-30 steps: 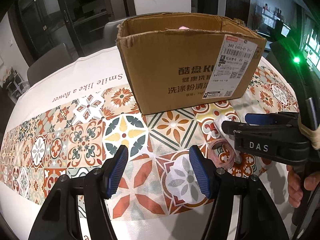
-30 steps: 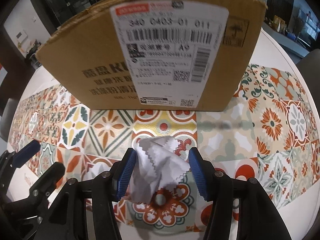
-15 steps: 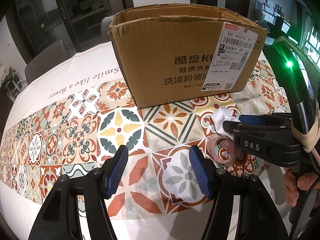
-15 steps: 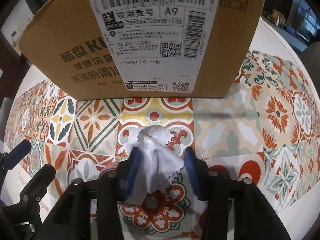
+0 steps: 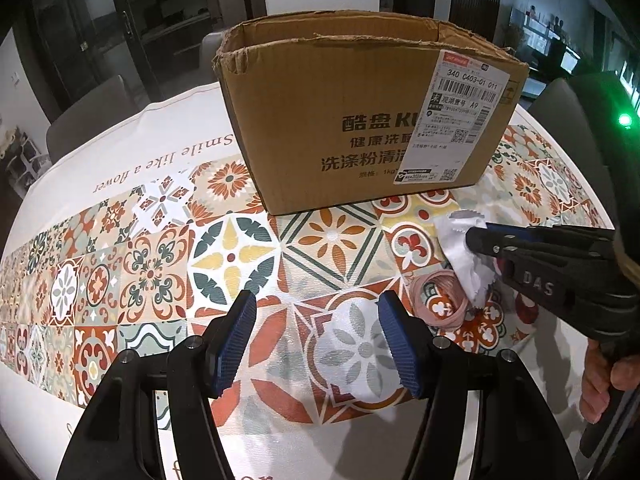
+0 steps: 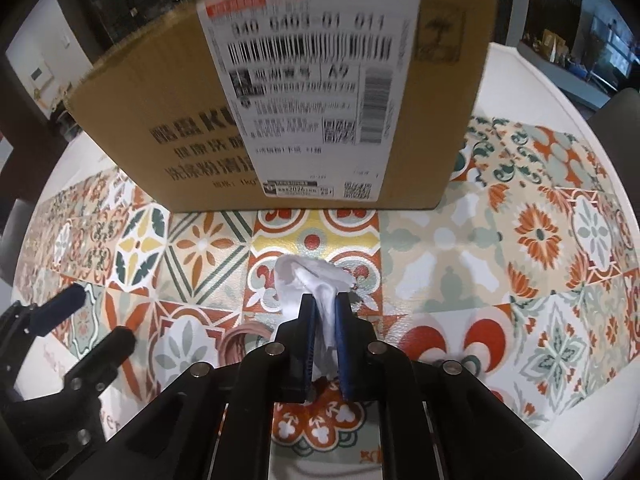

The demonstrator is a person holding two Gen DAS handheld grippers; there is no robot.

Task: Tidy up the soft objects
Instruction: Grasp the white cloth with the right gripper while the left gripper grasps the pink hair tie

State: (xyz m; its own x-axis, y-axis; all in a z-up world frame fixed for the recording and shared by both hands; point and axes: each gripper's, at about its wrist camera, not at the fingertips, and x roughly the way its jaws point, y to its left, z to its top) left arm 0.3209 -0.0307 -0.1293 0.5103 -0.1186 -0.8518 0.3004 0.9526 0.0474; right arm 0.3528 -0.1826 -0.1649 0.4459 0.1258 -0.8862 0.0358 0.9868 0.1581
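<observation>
A crumpled white cloth [image 6: 310, 280] with a zigzag edge sits pinched between the blue pads of my right gripper [image 6: 324, 310], which is shut on it just in front of the open cardboard box [image 6: 280, 92]. In the left wrist view the same cloth [image 5: 460, 244] hangs from the right gripper [image 5: 478, 236] at the right. A pink coil of hair bands [image 5: 438, 302] lies on the patterned tablecloth [image 5: 224, 256] just below the cloth. My left gripper [image 5: 316, 340] stands open over the tablecloth with nothing between its fingers.
The cardboard box [image 5: 360, 120] stands at the back of the round table, its top open and a shipping label on its front. A hand [image 5: 604, 384] holds the right gripper at the far right. Grey chairs [image 5: 84, 120] stand beyond the table's far edge.
The right gripper's jaws have come together on the white cloth, bunching it up. The left gripper's view tilted a little; its jaws kept the same gap.
</observation>
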